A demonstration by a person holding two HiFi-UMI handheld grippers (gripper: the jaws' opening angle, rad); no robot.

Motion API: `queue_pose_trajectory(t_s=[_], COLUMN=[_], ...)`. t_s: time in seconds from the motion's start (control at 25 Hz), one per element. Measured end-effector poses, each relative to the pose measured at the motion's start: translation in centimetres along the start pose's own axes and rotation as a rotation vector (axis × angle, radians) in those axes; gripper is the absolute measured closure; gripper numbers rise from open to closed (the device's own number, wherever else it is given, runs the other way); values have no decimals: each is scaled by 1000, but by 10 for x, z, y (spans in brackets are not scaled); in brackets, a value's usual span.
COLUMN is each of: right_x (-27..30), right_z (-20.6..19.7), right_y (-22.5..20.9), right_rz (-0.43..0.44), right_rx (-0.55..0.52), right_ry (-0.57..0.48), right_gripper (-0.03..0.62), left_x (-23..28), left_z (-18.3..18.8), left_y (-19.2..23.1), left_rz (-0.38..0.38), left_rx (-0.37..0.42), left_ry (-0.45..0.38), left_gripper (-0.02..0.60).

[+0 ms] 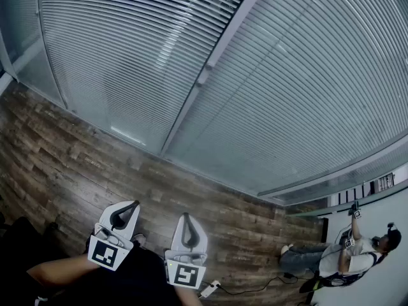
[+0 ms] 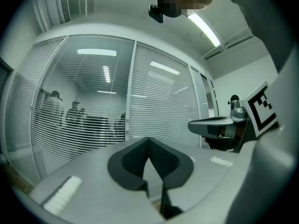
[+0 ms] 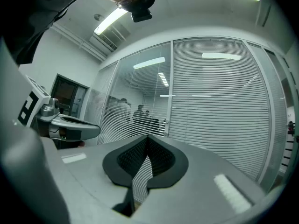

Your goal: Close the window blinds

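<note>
White slatted window blinds hang behind a glass wall in two panels. The left panel's blinds (image 2: 84,120) have open slats, and figures show through them. The right panel's blinds (image 2: 161,106) look closed. In the head view the blinds (image 1: 127,62) fill the top of the picture. My left gripper (image 1: 131,204) and right gripper (image 1: 185,215) are held side by side, low and well short of the glass. Both are shut with nothing between the pads, as the left gripper (image 2: 149,139) and right gripper (image 3: 147,136) views show. Each points level at the blinds.
A grey frame post (image 1: 204,75) separates the two panels. Dark wood flooring (image 1: 76,164) runs up to the glass. A white power strip with a cable (image 1: 210,290) lies by my feet. Another person (image 1: 357,254) sits at the right. Several people (image 2: 70,113) stand behind the glass.
</note>
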State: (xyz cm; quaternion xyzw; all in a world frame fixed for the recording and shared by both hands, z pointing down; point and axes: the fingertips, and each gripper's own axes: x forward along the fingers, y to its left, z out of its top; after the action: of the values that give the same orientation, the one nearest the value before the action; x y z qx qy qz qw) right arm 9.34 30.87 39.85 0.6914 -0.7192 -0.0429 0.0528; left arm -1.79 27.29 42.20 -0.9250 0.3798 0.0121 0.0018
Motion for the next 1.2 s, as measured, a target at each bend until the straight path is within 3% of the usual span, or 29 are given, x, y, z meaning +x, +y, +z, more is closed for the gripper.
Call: queue_pose_trajectory(t_s=[0.8, 1.0, 1.2], right_x=[-17, -21, -26], right_z=[-13, -9, -19], right_y=[-2, 1, -6], right_rz=[27, 24, 3], right_rx=[18, 44, 29], right_ry=[11, -22, 11], right_gripper=[592, 592, 592], left_x=[-10, -12, -13], left_z=[-1, -6, -10], left_y=[-22, -28, -34], left_rz=[6, -13, -29], left_rx=[0, 1, -5], left_ry=[-8, 10, 21], left_gripper=[580, 580, 580])
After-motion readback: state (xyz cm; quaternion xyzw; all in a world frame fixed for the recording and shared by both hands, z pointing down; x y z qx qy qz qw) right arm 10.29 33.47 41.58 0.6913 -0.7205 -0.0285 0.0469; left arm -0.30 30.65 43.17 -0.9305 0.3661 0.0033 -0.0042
